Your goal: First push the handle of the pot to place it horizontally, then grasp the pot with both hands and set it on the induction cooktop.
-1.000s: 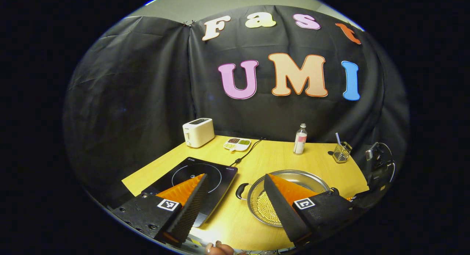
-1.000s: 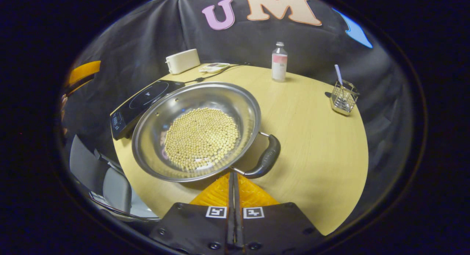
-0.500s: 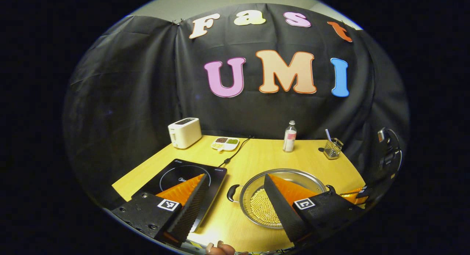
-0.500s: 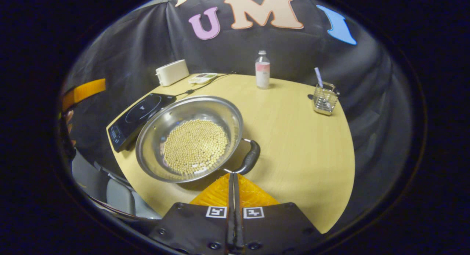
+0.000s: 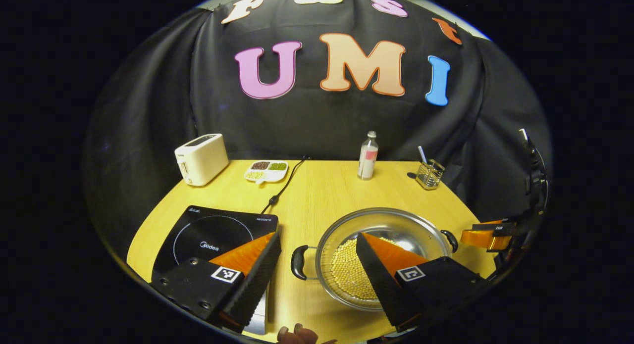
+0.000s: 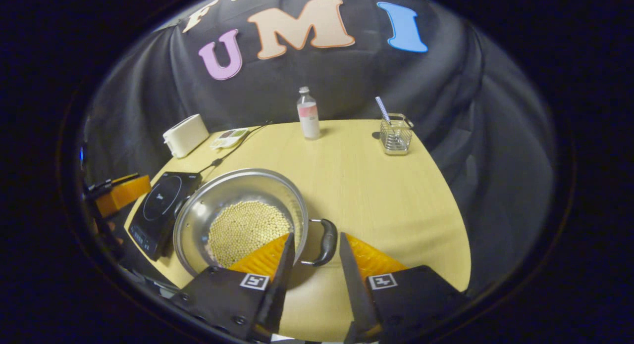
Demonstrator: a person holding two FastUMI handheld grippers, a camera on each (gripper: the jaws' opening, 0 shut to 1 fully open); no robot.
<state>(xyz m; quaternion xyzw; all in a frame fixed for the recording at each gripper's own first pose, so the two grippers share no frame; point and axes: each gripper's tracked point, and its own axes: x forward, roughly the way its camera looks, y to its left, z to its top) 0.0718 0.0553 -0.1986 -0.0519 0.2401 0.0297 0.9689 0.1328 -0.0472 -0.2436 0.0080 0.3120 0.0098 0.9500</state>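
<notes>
A steel pot [image 5: 391, 216] holding soybeans [image 5: 346, 272] sits on the yellow table, to the right of the black induction cooktop [image 5: 213, 230]. Its two black handles lie left [image 5: 297, 262] and right [image 5: 449, 239]. My left gripper [image 5: 317, 237] hovers open near the table's front edge, the left handle just beyond its gap. In the right gripper view, the pot [image 6: 233, 193] lies left of centre with the cooktop [image 6: 161, 205] beyond it. My right gripper [image 6: 316, 237] is open, with the near handle [image 6: 327, 241] lying between its fingertips, untouched. The left gripper [image 6: 121, 193] shows at the far left.
A white toaster [image 5: 200, 158], a divided dish of beans [image 5: 266, 170], a bottle [image 5: 367, 156] and a wire holder with a straw [image 5: 429, 172] line the back of the table. The cooktop's cord [image 5: 285, 183] runs toward the wall. The right gripper [image 5: 488, 235] shows at the table's right edge.
My right gripper has gone from shut to open and now straddles the handle. The pot has turned, so its handles lie sideways. The left gripper's view has shifted, showing more table.
</notes>
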